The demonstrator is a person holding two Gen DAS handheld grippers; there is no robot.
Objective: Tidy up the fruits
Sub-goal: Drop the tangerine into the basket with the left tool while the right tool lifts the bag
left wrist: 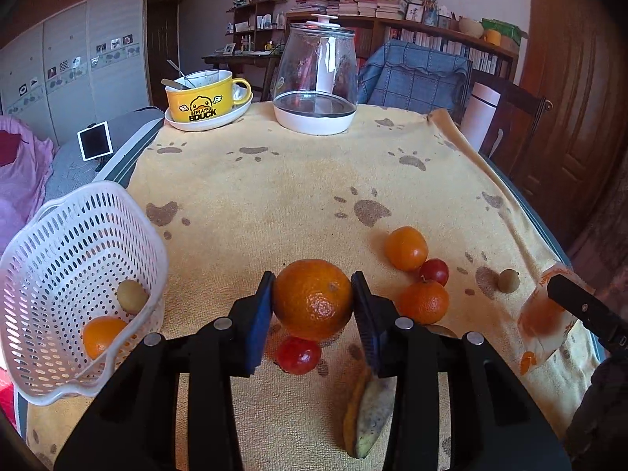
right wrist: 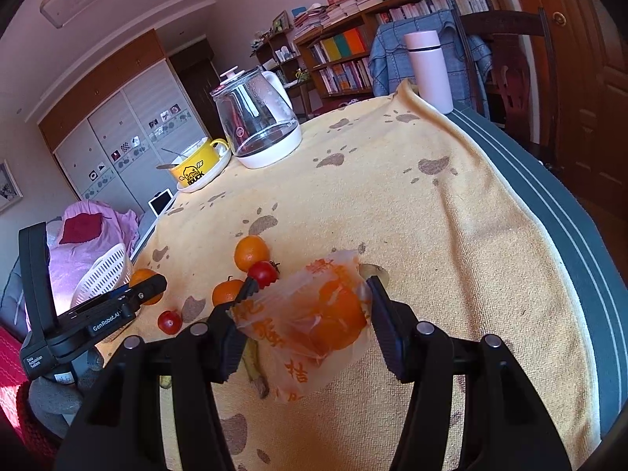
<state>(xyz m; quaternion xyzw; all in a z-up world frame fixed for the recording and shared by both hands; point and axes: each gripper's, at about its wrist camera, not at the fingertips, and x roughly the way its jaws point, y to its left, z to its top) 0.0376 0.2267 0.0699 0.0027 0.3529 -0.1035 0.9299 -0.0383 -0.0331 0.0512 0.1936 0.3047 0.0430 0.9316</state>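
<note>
My left gripper (left wrist: pixel 313 279) is shut on a large orange (left wrist: pixel 312 306), which sits above a red tomato (left wrist: pixel 298 355). The white basket (left wrist: pixel 47 259) at the left holds an orange (left wrist: pixel 100 333) and a small brown fruit (left wrist: pixel 131 294). Two more oranges (left wrist: pixel 406 247) (left wrist: pixel 424 301), a second tomato (left wrist: pixel 433 271) and a brown fruit (left wrist: pixel 509 280) lie to the right. My right gripper (right wrist: pixel 312 282) is open, straddling a plastic bag (right wrist: pixel 306 333) with an orange inside. The bag's edges touch both fingers.
A spotted banana (left wrist: pixel 369 412) lies on the yellow paw-print towel (left wrist: pixel 274 180). At the far end stand a glass kettle (left wrist: pixel 316 78), a yellow mug on a plate (left wrist: pixel 204 98) and a pink flask (right wrist: pixel 429 70). The table's edge runs down the right.
</note>
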